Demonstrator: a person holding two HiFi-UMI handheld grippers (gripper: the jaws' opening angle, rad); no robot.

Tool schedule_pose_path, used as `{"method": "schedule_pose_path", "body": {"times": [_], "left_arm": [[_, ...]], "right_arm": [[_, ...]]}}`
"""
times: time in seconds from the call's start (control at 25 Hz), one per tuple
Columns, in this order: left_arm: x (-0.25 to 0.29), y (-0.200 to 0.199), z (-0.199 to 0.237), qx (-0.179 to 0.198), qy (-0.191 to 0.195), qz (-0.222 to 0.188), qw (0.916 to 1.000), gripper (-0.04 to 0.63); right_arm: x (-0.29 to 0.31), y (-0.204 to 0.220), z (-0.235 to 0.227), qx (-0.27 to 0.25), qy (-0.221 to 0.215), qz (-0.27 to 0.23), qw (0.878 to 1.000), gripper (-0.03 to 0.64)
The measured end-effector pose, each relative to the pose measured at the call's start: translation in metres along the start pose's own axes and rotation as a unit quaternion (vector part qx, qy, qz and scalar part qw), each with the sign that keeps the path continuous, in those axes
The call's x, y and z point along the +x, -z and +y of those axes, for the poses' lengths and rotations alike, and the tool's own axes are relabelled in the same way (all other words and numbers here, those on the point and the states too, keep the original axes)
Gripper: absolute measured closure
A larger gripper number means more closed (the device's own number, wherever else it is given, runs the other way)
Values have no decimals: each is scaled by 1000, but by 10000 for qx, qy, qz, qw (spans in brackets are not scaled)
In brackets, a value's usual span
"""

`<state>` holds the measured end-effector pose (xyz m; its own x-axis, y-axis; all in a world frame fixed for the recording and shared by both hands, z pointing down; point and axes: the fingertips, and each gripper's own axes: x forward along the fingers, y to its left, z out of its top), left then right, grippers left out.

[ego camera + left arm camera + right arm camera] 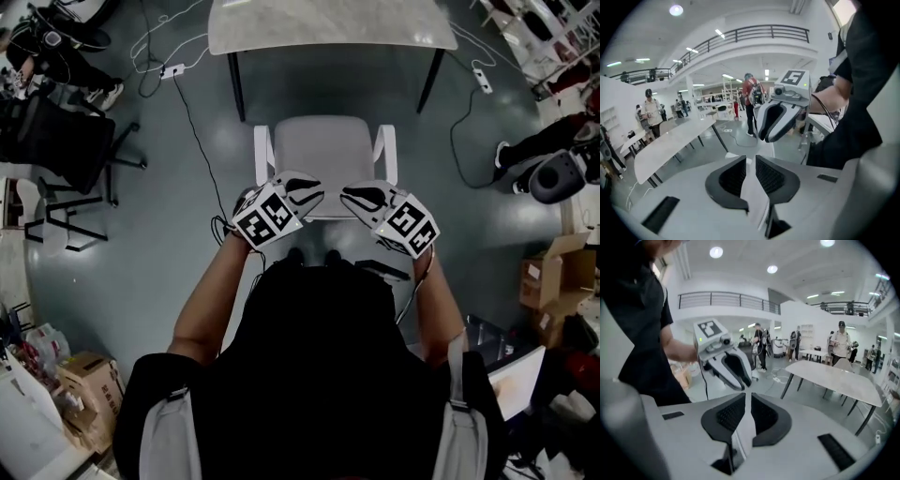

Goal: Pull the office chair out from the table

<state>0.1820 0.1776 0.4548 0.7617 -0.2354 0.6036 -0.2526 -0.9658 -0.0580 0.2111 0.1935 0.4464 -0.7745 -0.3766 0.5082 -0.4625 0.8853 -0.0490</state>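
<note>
- The person's black top (319, 375) fills the foreground. They should step back as they pull, so the chair (323, 155) has room to roll.
- The left hand-held gripper (302, 193) and the right hand-held gripper (364, 197) are each clenched on the top edge of the chair's backrest.
- The chair faces the worktop (328, 23), near it, its seat apparently clear of the edge.
- Pull evenly and straight back, keeping low, so the thin edge does not slip or twist.
</note>
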Motion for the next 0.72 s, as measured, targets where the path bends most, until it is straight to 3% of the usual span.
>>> {"method": "schedule_pose_path", "body": {"times": [0.2,0.44,0.56,0.72], "left_arm": [[-52,-44,22,-326,-489,-1050,9927,574],[-114,-73,18,-1143,-546,-2402,9624,583],[-136,-80,16,-1261,-676,-2548,9564,583],[-138,-71,9,-1250,-562,-2547,9573,584]], "right_arm": [[-38,-88,-4,110,113,-1466,9891,592],[-67,-131,14,260,10,-2217,9748,597],[-65,-132,17,405,-50,-2255,9734,597],[-53,-125,19,629,-140,-2251,9722,598]]}}
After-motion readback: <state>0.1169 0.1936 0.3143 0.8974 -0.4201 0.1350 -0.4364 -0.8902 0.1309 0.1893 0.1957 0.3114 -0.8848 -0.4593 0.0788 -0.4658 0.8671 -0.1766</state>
